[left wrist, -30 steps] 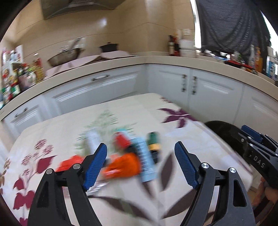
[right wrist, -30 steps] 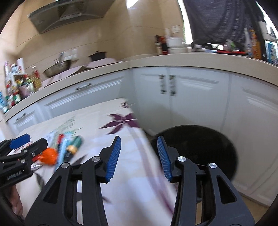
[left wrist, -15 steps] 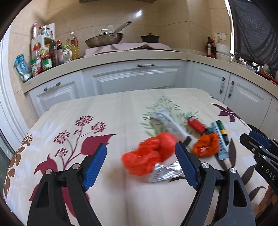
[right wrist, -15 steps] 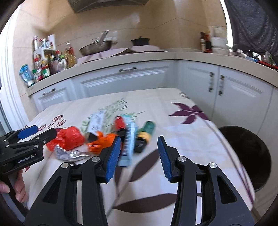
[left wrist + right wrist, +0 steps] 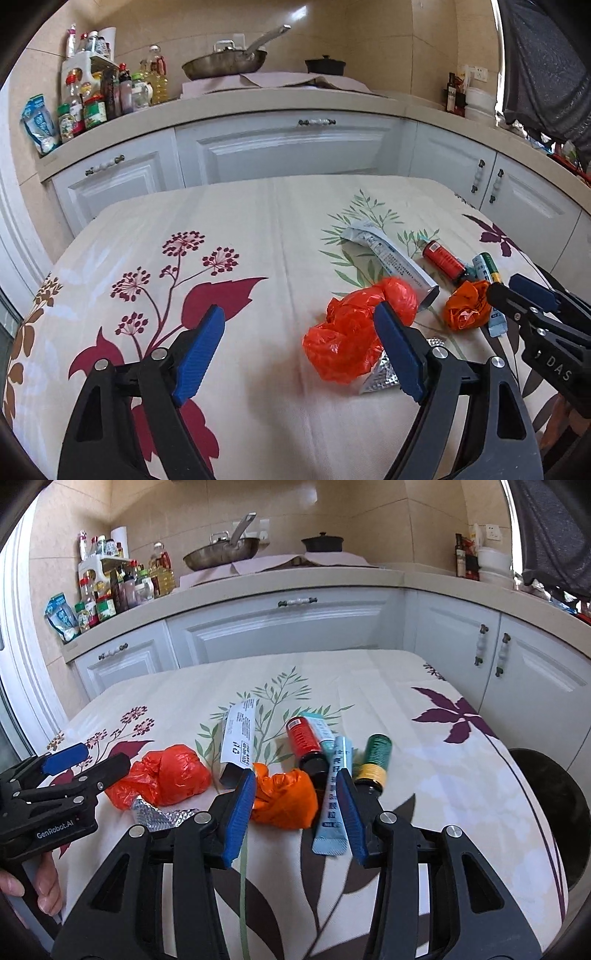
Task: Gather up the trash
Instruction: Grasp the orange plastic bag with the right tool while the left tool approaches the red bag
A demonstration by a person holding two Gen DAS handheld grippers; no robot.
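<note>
Trash [image 5: 284, 799] on floral tablecloth [image 5: 424, 775], both tongs open, empty above it.

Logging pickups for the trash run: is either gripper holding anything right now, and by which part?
Nothing is held. The left gripper and right gripper are both open above the table, the trash lying untouched.

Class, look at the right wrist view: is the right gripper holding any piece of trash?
No: the right gripper stands open and empty above the orange bag.

My left gripper's finger [image 5: 397, 350] hides part of the red bag [image 5: 351, 332]; the foil blister pack [image 5: 159, 816] lies half under it; the bin [image 5: 554, 812] is cut off.
</note>
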